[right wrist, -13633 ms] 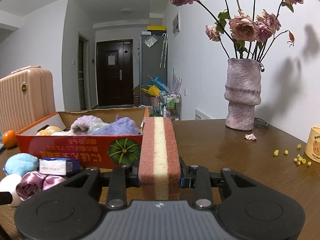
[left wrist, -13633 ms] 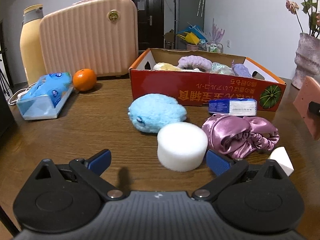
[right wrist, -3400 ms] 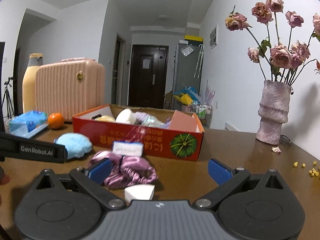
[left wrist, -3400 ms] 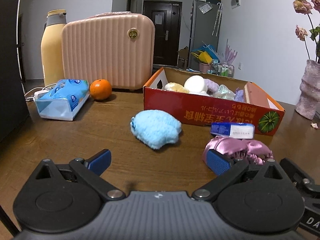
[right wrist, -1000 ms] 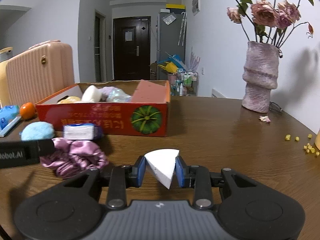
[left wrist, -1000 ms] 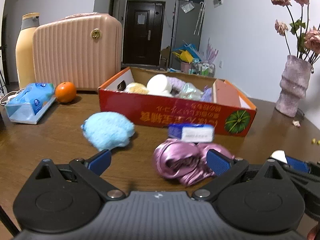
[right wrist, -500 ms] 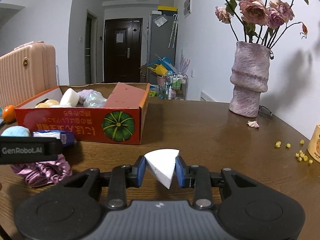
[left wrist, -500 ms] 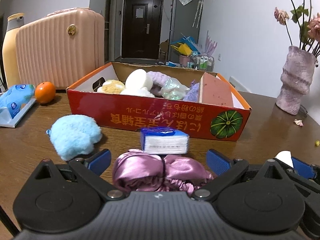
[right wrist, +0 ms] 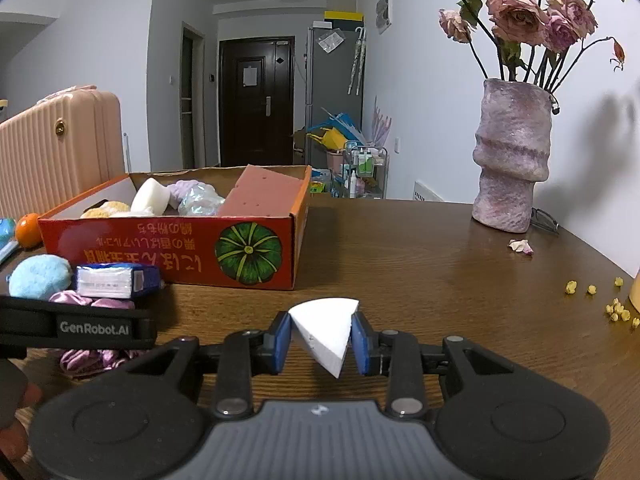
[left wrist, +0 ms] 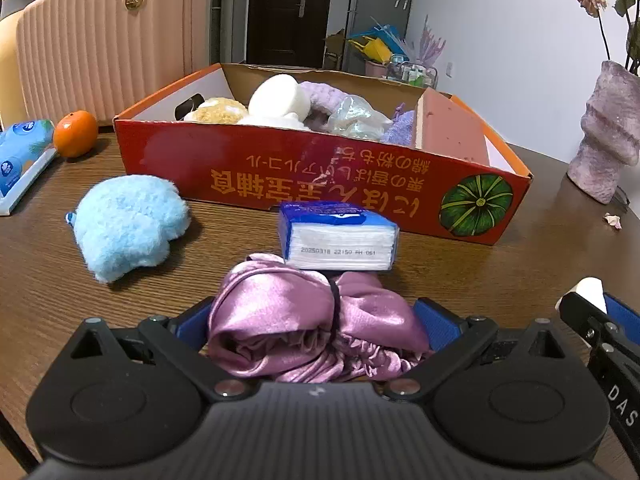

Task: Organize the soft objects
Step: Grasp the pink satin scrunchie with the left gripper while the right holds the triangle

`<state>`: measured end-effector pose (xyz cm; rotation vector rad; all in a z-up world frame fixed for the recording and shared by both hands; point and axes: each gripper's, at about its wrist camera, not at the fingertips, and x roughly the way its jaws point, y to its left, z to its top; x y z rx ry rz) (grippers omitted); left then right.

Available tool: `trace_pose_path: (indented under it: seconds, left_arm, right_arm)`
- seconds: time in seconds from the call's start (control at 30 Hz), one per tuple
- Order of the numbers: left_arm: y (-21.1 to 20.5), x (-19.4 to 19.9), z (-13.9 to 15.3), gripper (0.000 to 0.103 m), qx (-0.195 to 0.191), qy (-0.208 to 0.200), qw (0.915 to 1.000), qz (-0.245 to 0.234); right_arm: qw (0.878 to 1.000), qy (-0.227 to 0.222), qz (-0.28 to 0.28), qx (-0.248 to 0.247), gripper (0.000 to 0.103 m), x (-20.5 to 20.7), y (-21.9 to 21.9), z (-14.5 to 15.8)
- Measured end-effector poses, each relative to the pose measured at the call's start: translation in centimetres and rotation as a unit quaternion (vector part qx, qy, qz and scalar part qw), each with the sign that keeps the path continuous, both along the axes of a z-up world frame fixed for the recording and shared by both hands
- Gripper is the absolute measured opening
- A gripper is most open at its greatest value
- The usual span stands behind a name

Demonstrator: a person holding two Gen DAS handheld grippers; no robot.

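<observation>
Pink satin scrunchie (left wrist: pixel 316 328) sits bunched on the wooden table (left wrist: pixel 500 264) right between the spread blue pads of the left gripper (left wrist: pixel 316 326), jaws wide, pads not pressing the fabric as far as visible; glossy, wrinkled, a dark elastic band crossing its middle. Only the left wrist view shows it whole; in the right wrist view it is mostly hidden behind the left gripper's black side bar, just pink folds (right wrist: pixel 94 358) peeking out. Right gripper (right wrist: pixel 322 338) clenched on a white wedge sponge (right wrist: pixel 326 330), point down, clear only in the right view; the left view catches just its white tip (left wrist: pixel 588 290) at the far right edge. Just behind the scrunchie, touching or nearly so, a blue tissue pack (left wrist: pixel 338 236) lies flat. Left of that, a fluffy light-blue puff (left wrist: pixel 128 222), apart from both. Further back, the red cardboard box (left wrist: pixel 320 172) with a green pumpkin print holds a white round sponge (left wrist: pixel 278 96), a yellowish puff (left wrist: pixel 218 110), lilac fabric, a shiny crumpled bag and a pink sponge slab (left wrist: pixel 450 128) leaning on its right wall. Orange (left wrist: pixel 75 133), blue wipes pack (left wrist: pixel 20 152) and ribbed pink suitcase (left wrist: pixel 108 40) at far left. Right view alone shows the rough purple vase (right wrist: pixel 512 156) with dried roses, plus yellow bits (right wrist: pixel 612 308) on the table.
</observation>
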<state>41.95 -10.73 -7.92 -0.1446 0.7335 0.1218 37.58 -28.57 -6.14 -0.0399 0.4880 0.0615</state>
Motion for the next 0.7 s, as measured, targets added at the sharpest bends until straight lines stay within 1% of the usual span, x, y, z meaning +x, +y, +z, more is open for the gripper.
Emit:
trace_pose_path:
  seconds: [0.13, 0.27, 0.47, 0.53, 0.7]
  left_arm:
    - [0.1, 0.0, -0.2, 0.103, -0.002, -0.001, 1.0000, -0.005]
    - [-0.7, 0.2, -0.4, 0.102, 0.026, 0.004, 0.9995, -0.015]
    - [-1.1, 0.2, -0.5, 0.094, 0.043, 0.001, 0.9988, -0.023]
    - [-1.2, 0.1, -0.5, 0.088, 0.046, -0.001, 0.9986, -0.024]
    - [-1.1, -0.4, -0.3, 0.077, 0.052, -0.006, 0.9982, -0.031]
  right_arm:
    - [1.000, 0.001, -0.003, 0.003, 0.032, 0.0, -0.1, 0.0]
    - [1.000, 0.002, -0.007, 0.006, 0.032, 0.0, -0.2, -0.1]
    - [1.000, 0.001, -0.006, 0.007, 0.032, -0.2, -0.3, -0.1]
    - [1.000, 0.000, -0.005, 0.005, 0.032, -0.3, -0.2, 0.0]
    - [1.000, -0.007, -0.010, 0.002, 0.032, -0.7, 0.0, 0.0]
